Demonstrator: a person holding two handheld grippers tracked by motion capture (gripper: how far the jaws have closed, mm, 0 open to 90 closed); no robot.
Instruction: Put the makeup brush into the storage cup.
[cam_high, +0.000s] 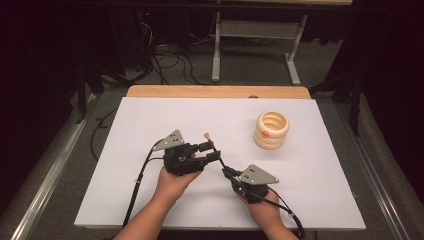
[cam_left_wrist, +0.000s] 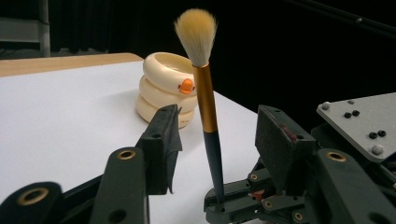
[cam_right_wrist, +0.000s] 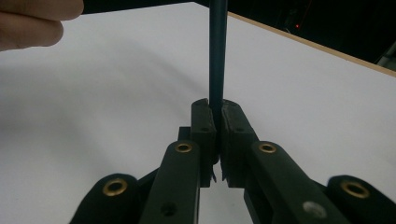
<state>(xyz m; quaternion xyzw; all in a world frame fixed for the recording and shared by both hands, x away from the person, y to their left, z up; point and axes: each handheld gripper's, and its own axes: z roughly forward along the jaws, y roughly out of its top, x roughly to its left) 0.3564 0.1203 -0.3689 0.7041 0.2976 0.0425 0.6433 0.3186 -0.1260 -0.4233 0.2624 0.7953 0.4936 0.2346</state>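
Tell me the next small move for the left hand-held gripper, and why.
Probably close the left hand-held gripper on the brush: its handle stands between the open pads, untouched, while the right hand-held gripper clamps its lower end.

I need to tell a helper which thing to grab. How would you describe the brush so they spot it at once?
On the white table, look near the front middle, where the two claws meet. The brush stands upright there, its dark lower handle pinched in the right claw. Unlike the squat cream ringed pot behind it, it is thin, with a gold band and pale fluffy tip.
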